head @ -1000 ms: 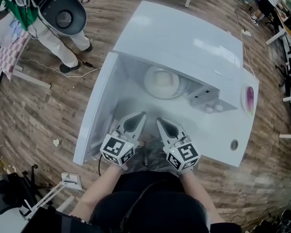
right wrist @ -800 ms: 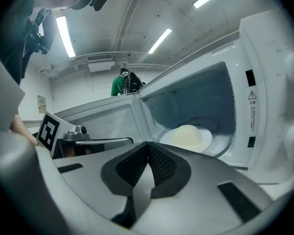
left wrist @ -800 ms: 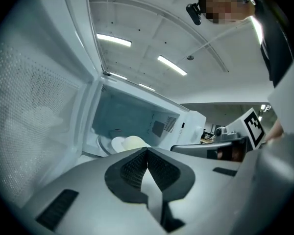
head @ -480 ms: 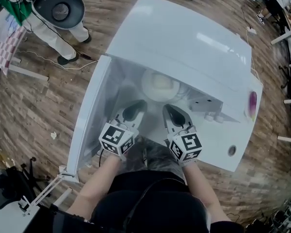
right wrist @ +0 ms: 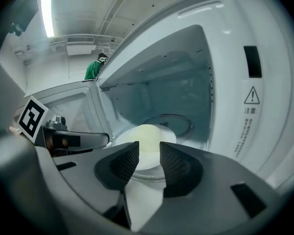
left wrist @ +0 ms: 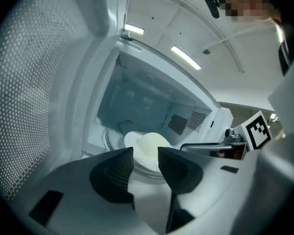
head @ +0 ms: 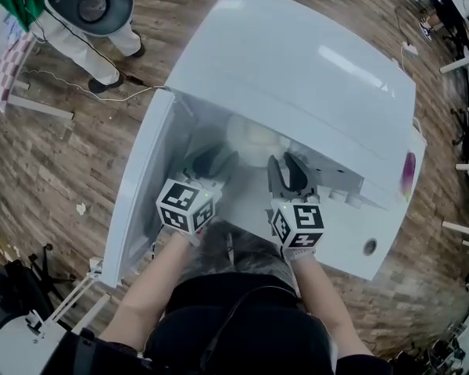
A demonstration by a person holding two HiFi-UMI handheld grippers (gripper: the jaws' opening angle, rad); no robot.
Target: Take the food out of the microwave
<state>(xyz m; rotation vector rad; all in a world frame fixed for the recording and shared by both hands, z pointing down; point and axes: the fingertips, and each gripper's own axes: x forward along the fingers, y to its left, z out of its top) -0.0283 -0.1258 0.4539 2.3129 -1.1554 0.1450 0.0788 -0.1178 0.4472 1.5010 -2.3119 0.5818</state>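
The left gripper [head: 211,161] and the right gripper [head: 288,170] are side by side at the mouth of the open microwave [head: 297,61], tips pointing into the cavity. Both sets of jaws have just been opening and now stand apart. In each gripper view only air lies between the pads, with the food showing through the gap further in.

The door [head: 141,186] is swung fully out on the left, and in the left gripper view its perforated screen [left wrist: 29,82] fills the side just beside that gripper. On the right, the right gripper is near the inner edge of the control panel [head: 375,217]. In its own view the cavity's right-hand frame, with a warning label [right wrist: 250,97], runs close along that side. A clear gap separates the two grippers over the front sill. Seen from the head view, the microwave's top edge overhangs the cavity and hides most of it, and both pairs of tips are at or just under that edge. Inside, the back wall and ceiling stand well clear of the food.

The food [left wrist: 152,145] is a smooth, pale cream dome, rounded on top and unbroken. It sits on a white plate [left wrist: 130,140] that rests on the glass turntable [right wrist: 179,121] in the middle of the cavity floor. It lies just beyond both grippers' tips, roughly centred between them, and neither gripper touches it. From the right gripper view the dome [right wrist: 147,133] looks slightly yellowish.
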